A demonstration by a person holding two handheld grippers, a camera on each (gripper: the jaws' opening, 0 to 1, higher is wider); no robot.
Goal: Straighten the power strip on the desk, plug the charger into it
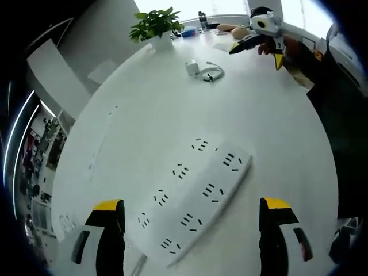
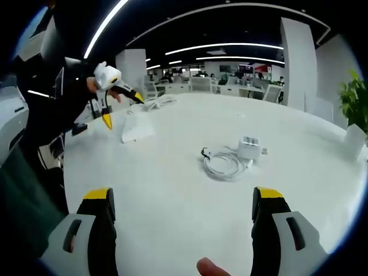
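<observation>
Power strip (image 1: pixel 192 198): white, with two rows of sockets, it lies flat on the white desk (image 1: pixel 144 109) at a slant to the left gripper view, directly between and just ahead of your left gripper (image 1: pixel 192 221). Your left jaws stand wide apart, one on each side of the strip, holding nothing.

Charger (image 2: pixel 249 148): a white block with its coiled white cable (image 2: pixel 224 164) touching it, resting on the desk well apart from the strip. In the right gripper view it sits ahead of your right gripper (image 2: pixel 181 221), whose jaws are also spread and empty.

A potted plant (image 1: pixel 155 26) stands at the far edge of the desk, beyond the charger.
</observation>
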